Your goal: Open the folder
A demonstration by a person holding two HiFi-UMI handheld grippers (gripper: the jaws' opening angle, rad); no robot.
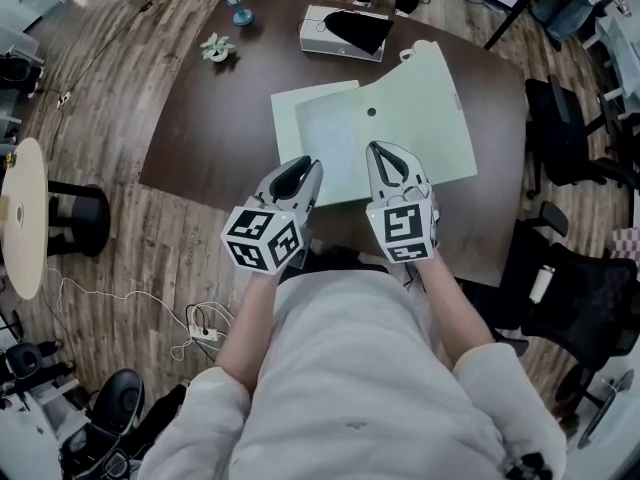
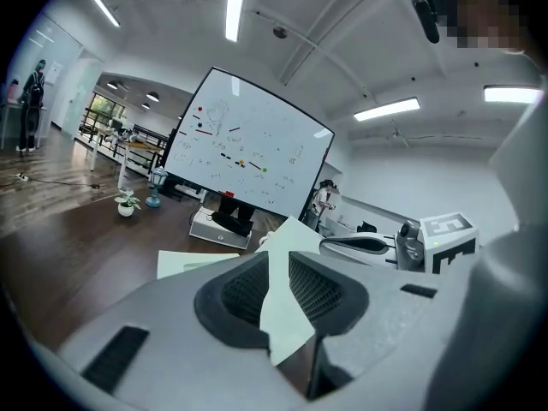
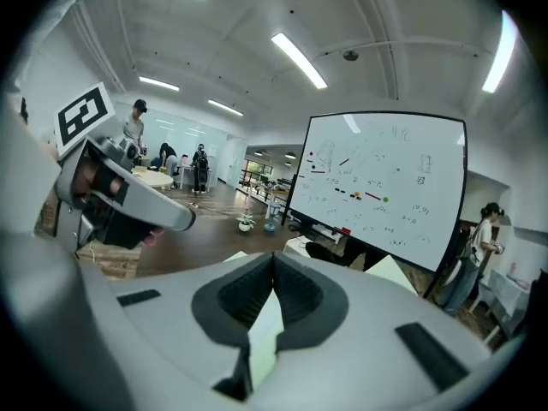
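The left gripper (image 1: 300, 165), fingers narrowly parted, and the right gripper (image 1: 388, 150), fingers pressed together, hide the pale green card folder's (image 1: 420, 118) near edge. It lies spread on the dark brown table (image 1: 200, 138).

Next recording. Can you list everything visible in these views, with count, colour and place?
table: one, dark brown, in front of the person
folder: one, pale green, middle of the table, cover lifted
potted plant: one, green in a white pot, table's far left
small blue object: one, table's far edge
white box: one, far side of the table, under a black item
whiteboard: one, white, beyond the table
round table: one, light wood, far left
office chairs: at least two, black, right of the table
power strip: one, white, on the floor at left
left gripper: one, grey-white, jaws apart, folder's near edge
right gripper: one, grey-white, jaws shut on the folder's cover
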